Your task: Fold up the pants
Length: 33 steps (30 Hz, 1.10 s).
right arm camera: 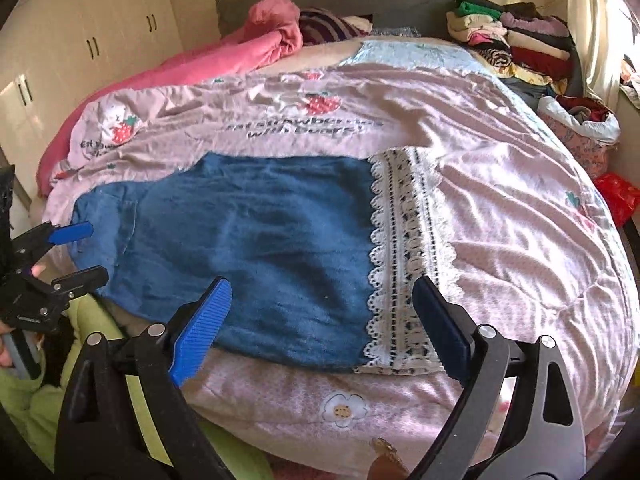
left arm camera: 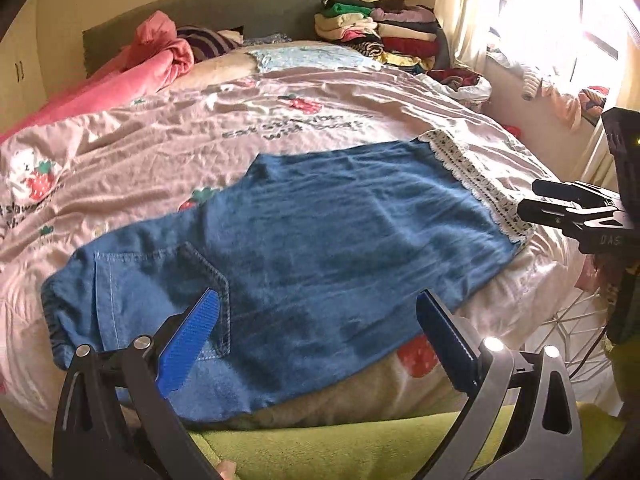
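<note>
Your blue pants [right arm camera: 256, 248] lie flat on the bed [right arm camera: 520, 208], lace hem [right arm camera: 408, 256] on the right. Your left tool [left arm camera: 316, 320] and right tool [right arm camera: 320, 308] are both wide open, holding nothing.

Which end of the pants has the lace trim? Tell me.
The leg-hem end of the pants, beneath the right gripper; the lace trim is white, while the end by the left gripper is plain denim.

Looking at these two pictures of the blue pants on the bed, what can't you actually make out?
- Underside and inner layers of the pants: hidden by the top layer, both views.
- Printed words on the quilt: blurred and creased, only partly readable.
- Clothes stack: far off, single garments too small to name.
- Window: washed out by glare, left view.
- Left tongs, right tongs: handles cut off by the bottom edge.
</note>
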Each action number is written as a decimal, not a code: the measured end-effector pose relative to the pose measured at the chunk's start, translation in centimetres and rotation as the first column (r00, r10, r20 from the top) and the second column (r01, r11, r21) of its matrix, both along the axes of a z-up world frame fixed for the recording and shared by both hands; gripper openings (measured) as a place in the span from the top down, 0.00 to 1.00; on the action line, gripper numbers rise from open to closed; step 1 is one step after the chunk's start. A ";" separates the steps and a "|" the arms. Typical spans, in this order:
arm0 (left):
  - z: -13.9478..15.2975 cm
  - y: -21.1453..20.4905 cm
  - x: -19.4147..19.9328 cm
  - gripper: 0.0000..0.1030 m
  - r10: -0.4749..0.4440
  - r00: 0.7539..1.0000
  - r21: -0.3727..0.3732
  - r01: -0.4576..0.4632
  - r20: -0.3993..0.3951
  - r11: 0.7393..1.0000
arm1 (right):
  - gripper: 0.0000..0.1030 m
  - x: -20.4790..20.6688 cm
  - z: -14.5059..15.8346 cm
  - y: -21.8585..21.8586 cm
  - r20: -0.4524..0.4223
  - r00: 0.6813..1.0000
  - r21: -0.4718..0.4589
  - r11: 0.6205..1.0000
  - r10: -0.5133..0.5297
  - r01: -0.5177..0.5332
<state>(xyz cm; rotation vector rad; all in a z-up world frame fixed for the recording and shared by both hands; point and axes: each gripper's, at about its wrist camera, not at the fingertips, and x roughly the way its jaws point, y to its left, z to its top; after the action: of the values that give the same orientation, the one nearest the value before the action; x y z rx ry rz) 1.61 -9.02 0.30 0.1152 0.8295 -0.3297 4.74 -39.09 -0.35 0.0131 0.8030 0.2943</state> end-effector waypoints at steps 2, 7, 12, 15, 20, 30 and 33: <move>0.3 -0.4 0.0 0.04 -0.005 1.000 0.005 0.005 0.004 1.000 | 0.15 -0.2 0.3 -0.6 0.011 1.000 0.004 1.000 -0.013 0.013; 0.8 -1.4 0.2 0.04 -0.027 1.000 0.006 0.027 0.007 1.000 | 0.15 -0.6 0.6 -2.1 0.029 0.999 0.011 0.999 -0.046 0.046; 1.0 -2.6 1.0 0.04 -0.047 0.999 0.014 0.047 0.005 0.999 | 0.14 -0.9 0.3 -3.7 0.029 0.997 0.022 0.997 -0.076 0.075; 1.0 -3.5 1.5 0.04 -0.066 0.998 0.016 0.065 0.002 0.998 | 0.14 -0.9 -0.1 -4.4 0.023 0.996 0.030 0.995 -0.091 0.090; 0.9 -5.1 2.7 0.04 -0.090 0.996 0.036 0.091 -0.004 0.995 | 0.14 -0.7 -0.8 -5.2 0.007 0.995 0.045 0.994 -0.103 0.102; 0.3 -8.3 6.4 0.04 -0.146 0.989 0.078 0.147 -0.017 0.986 | 0.14 0.0 -2.2 -6.4 -0.027 0.993 0.073 0.991 -0.113 0.115; 0.1 -9.0 7.4 0.04 -0.155 0.988 0.084 0.156 -0.021 0.984 | 0.14 0.2 -2.5 -6.5 -0.032 0.993 0.074 0.991 -0.113 0.115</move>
<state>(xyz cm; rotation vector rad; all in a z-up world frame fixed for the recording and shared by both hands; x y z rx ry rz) 9.05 -18.01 0.45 0.2590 0.8515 -0.4423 4.92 -45.63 -2.80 0.1341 0.8148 0.2168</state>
